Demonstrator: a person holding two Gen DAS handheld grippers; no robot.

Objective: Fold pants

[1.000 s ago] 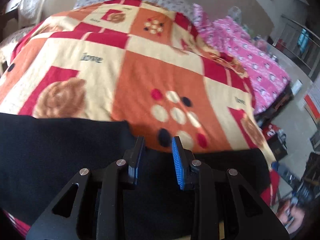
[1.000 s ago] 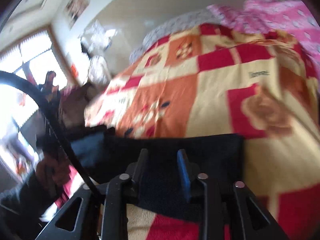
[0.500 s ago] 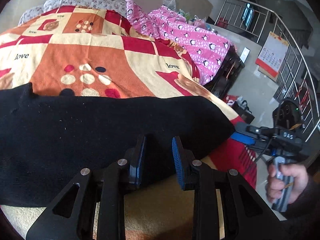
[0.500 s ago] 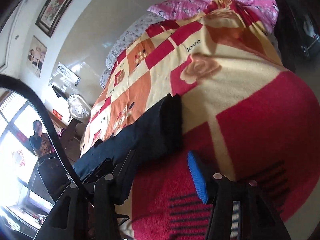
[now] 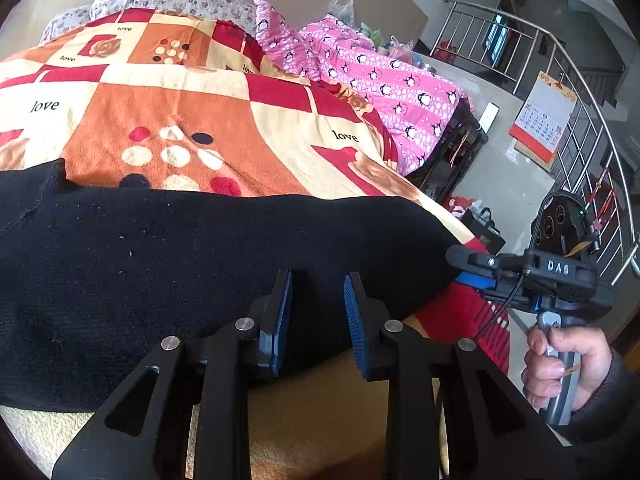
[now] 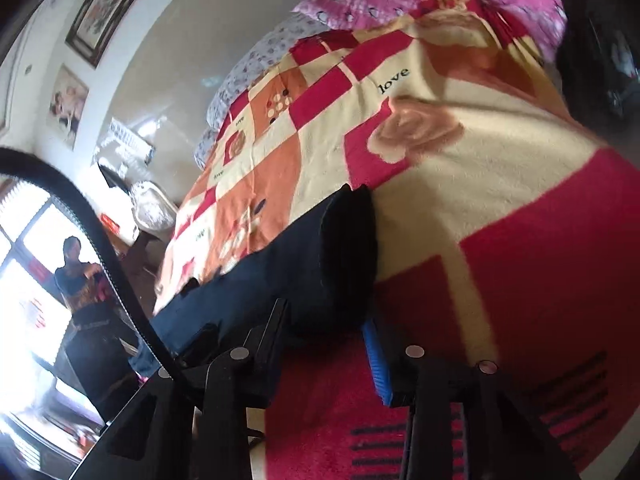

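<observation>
Black pants [image 5: 180, 264] lie flat across the near part of a bed with a red, orange and cream blanket [image 5: 208, 112]. My left gripper [image 5: 318, 304] is open, its blue-padded fingers hovering over the pants' near edge. My right gripper [image 6: 326, 320] is open at the pants' end [image 6: 344, 256], its fingers on either side of the folded hem. It also shows in the left wrist view [image 5: 472, 268], held by a hand at the right end of the pants.
A pink penguin quilt [image 5: 384, 84] lies at the bed's far right. A metal railing [image 5: 580, 92] and a calendar [image 5: 544, 116] stand past the bed. A person [image 6: 80, 280] stands by the window at left.
Both grippers pulled back from over the pants toward the near edge. The right gripper opened wider and dropped to the pants' end. The pants now lie spread flat.
</observation>
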